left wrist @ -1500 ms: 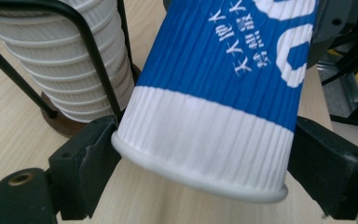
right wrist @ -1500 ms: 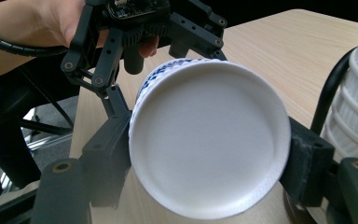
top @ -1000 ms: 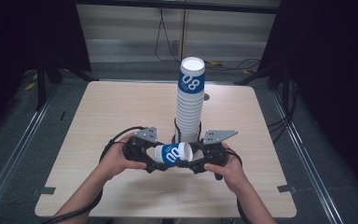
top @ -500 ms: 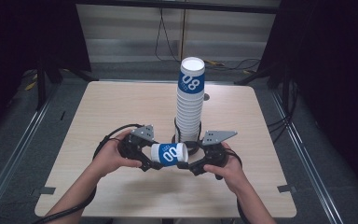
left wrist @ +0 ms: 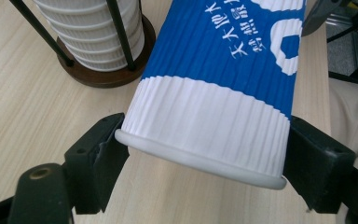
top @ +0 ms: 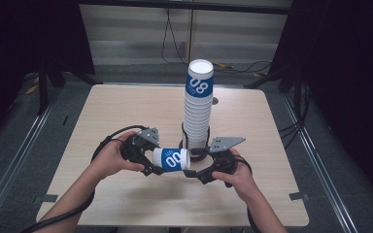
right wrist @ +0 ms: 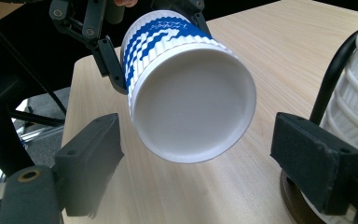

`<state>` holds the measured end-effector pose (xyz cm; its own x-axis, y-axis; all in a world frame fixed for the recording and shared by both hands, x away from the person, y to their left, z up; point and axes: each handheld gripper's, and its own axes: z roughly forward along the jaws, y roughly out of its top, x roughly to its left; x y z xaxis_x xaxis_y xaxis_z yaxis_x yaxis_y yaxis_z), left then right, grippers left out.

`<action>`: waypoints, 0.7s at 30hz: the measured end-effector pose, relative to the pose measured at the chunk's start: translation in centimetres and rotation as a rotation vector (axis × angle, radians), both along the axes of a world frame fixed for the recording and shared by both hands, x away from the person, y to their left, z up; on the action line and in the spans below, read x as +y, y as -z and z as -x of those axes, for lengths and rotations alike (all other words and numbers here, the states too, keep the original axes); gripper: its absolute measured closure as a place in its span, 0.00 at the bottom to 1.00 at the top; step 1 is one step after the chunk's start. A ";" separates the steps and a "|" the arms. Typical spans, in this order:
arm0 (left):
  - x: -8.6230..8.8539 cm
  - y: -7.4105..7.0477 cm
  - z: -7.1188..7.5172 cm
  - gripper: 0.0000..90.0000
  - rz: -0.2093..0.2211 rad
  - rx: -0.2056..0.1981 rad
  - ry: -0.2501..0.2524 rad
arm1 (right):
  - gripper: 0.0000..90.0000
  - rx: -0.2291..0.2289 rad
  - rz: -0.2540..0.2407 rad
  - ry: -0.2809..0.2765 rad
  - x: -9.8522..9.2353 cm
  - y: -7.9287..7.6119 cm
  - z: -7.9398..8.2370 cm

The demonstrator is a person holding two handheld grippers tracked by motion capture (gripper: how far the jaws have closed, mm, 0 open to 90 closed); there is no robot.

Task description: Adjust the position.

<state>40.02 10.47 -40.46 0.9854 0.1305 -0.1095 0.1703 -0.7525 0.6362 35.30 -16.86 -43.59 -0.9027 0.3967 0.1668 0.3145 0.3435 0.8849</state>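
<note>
High view: paper cup (top: 171,159) held sideways at table (top: 126,111) 6 o'clock, near rim, by left gripper (top: 151,162); right gripper (top: 189,171) just beside cup base, at 3 o'clock of it. Cup stack (top: 198,111) upright at centre.

Left gripper view: jaws clamped on the cup's rim end, apparently steadying it for handover.

Right gripper view: jaws just opened, spread either side of the base, not touching.

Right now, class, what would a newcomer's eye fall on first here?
The tall stack of white paper cups in its wire holder at mid-table. In front of it, the left gripper clamps a blue-and-white paper cup lying sideways, its base facing the open right gripper.
</note>
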 end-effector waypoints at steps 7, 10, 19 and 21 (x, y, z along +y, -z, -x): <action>0.1 -0.3 -0.2 0.22 -0.039 0.025 -0.011 | 0.17 -0.009 0.016 -0.009 0.0 0.0 0.0; 0.0 -0.4 -0.3 0.22 -0.055 0.030 -0.013 | 0.17 -0.009 0.015 -0.012 0.0 0.0 0.0; 0.0 -0.9 -0.5 0.22 -0.104 0.035 -0.003 | 0.17 -0.007 0.019 -0.016 0.1 0.1 0.0; -0.1 -1.0 -0.6 0.22 -0.117 0.034 -0.001 | 0.17 -0.008 0.021 -0.017 0.1 0.1 0.0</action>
<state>40.60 10.38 -39.44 0.9813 0.1453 -0.1265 0.1909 -0.8213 0.5375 35.28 -16.78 -43.73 -0.9107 0.3845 0.1511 0.3011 0.3671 0.8801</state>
